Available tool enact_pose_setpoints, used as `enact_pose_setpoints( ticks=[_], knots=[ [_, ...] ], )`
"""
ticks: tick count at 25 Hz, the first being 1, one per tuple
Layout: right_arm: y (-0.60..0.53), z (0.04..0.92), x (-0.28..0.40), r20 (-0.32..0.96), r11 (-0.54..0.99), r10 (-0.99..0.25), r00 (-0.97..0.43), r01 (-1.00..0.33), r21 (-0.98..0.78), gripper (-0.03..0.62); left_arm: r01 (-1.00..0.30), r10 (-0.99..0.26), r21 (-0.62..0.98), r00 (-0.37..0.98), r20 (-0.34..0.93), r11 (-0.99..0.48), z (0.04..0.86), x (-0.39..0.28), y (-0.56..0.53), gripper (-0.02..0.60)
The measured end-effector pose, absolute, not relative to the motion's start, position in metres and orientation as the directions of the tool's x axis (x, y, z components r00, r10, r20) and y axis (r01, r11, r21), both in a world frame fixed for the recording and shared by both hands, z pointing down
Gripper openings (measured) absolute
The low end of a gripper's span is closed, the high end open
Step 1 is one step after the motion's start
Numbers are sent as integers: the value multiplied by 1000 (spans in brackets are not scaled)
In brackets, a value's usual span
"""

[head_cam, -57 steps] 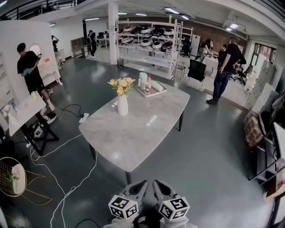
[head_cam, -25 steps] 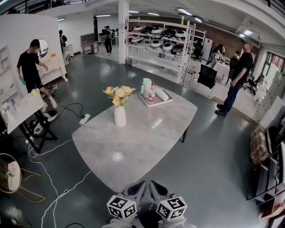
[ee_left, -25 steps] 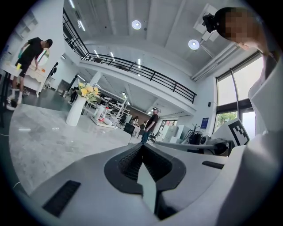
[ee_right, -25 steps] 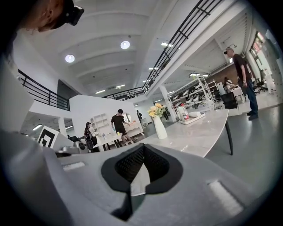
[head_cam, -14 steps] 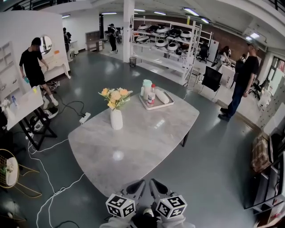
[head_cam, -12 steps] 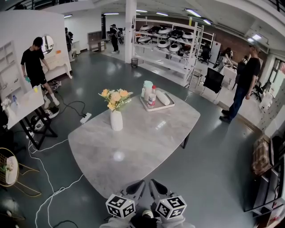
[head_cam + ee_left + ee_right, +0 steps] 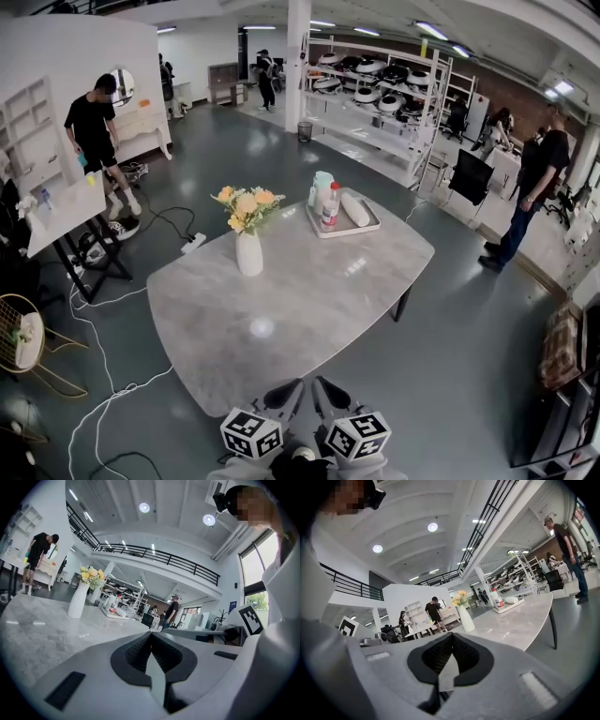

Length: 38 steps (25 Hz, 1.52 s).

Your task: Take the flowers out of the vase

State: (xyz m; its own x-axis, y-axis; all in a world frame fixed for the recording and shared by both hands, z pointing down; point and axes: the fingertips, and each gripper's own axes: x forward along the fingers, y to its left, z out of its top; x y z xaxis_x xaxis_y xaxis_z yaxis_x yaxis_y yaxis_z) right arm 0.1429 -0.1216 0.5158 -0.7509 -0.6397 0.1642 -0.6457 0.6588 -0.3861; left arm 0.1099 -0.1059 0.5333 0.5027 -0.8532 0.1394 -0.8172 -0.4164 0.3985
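Jaws on your left gripper (image 7: 284,392) and right gripper (image 7: 325,390) both closed, empty, well apart from yellow flowers (image 7: 246,204) in white ceramic vase (image 7: 249,255).

Glossy marbled table (image 7: 309,300); smooth matt white vase (image 7: 249,254)

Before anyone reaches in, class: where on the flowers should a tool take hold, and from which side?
Probably low on the flowers, where the bunch narrows into the white vase, approaching level from the table's near edge. It stands upright, blooms spreading wide on top, so it should lift straight up.
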Motion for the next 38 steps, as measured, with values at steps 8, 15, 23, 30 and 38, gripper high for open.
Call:
enact_pose_setpoints(
  ticks=[8,15,23,30,38],
  knots=[
    [-126,518,147,157,659,-631,-760,-632,-408,0,-839,-861,379,478,173,-390,533,109,-112,2],
    [-156,520,136,152,667,-626,-765,-626,-403,0,-859,-881,359,443,167,-364,531,85,-138,2],
    [-211,518,101,156,708,-587,-794,-598,-377,0,-884,-914,351,379,145,-310,523,44,-190,2],
    [-273,530,63,164,728,-558,-814,-574,-375,0,-895,-930,358,336,148,-266,534,1,-247,2],
    [-345,524,24,185,756,-522,-833,-552,-352,0,-912,-949,349,278,146,-213,523,-50,-312,2]
  ],
)
